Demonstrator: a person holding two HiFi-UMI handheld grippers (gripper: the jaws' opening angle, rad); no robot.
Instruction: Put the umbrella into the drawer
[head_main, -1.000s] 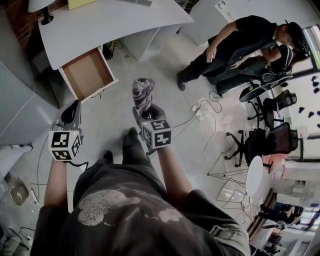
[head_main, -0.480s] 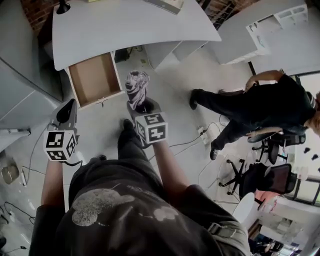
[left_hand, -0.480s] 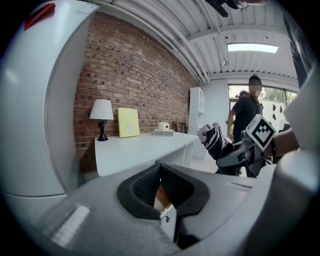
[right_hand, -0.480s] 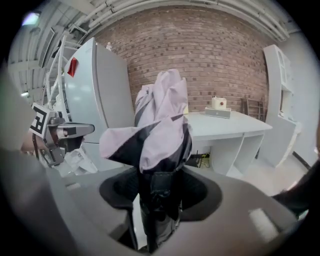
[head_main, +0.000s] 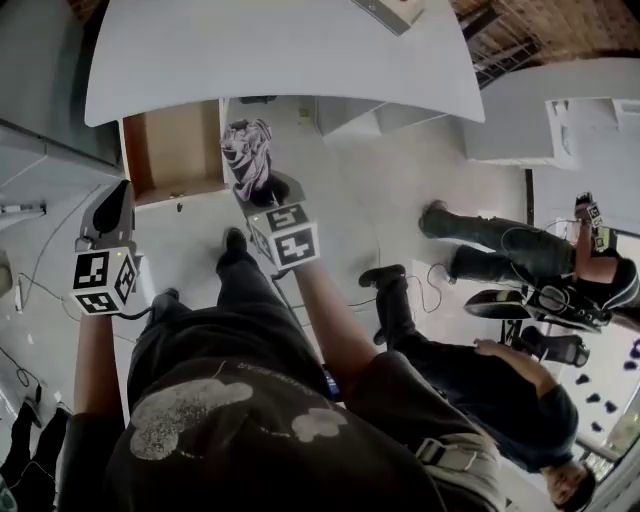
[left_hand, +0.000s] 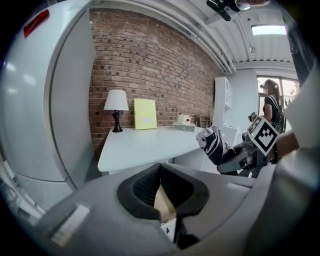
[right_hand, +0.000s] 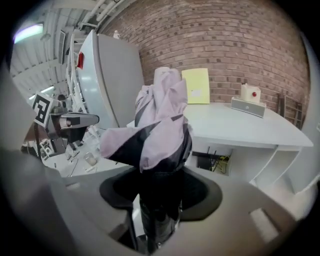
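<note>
A white desk stands against the brick wall. On its top are a black-stemmed lamp, an upright yellow board, and a small white box with a red button by a flat grey unit. Its drawer stands open above the pale floor.
</note>
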